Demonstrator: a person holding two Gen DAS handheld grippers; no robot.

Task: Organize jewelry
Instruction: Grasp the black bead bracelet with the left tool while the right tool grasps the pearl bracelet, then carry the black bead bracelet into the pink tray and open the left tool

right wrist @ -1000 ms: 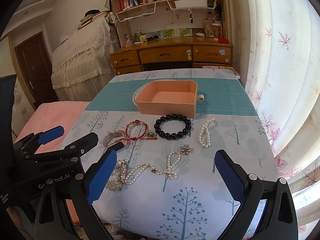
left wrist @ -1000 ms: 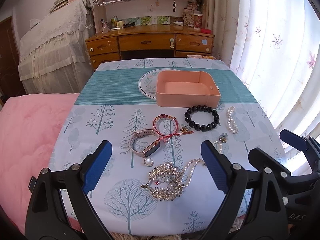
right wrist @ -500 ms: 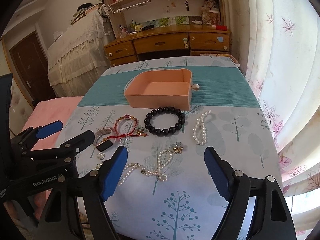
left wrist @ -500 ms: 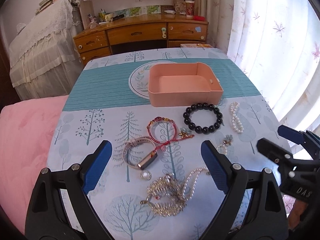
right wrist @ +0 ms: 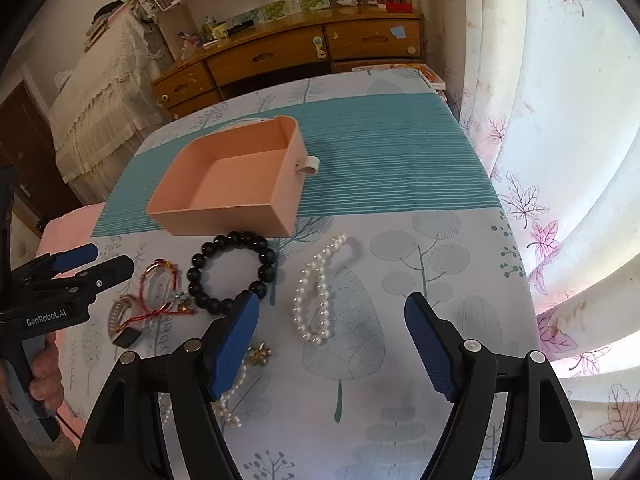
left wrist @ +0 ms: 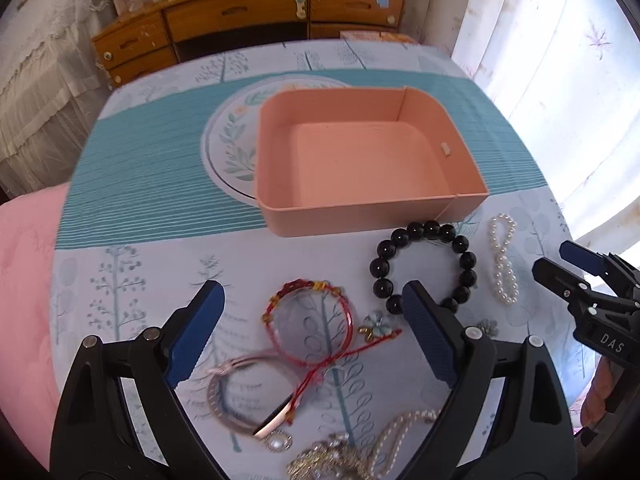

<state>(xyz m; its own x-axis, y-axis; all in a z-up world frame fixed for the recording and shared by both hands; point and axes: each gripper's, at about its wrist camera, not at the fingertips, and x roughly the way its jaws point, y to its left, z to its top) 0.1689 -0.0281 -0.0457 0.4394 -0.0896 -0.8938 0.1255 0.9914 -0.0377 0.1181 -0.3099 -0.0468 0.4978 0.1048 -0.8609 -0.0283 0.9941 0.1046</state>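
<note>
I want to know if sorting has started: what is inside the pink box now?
The pink box holds no jewelry; its floor shows bare. Only a strip behind its near wall is hidden.

Daylight pours in through the curtains [right wrist: 560, 128] on the right, nearly washing them out in the left wrist view. The tablecloth [left wrist: 168, 256] sits bright and evenly lit, with soft shadows. Motion blur smears the left view's edges and the wooden desk [left wrist: 240, 12]; the right view is crisper. Fisheye bending curves everything, with dark corners.
</note>
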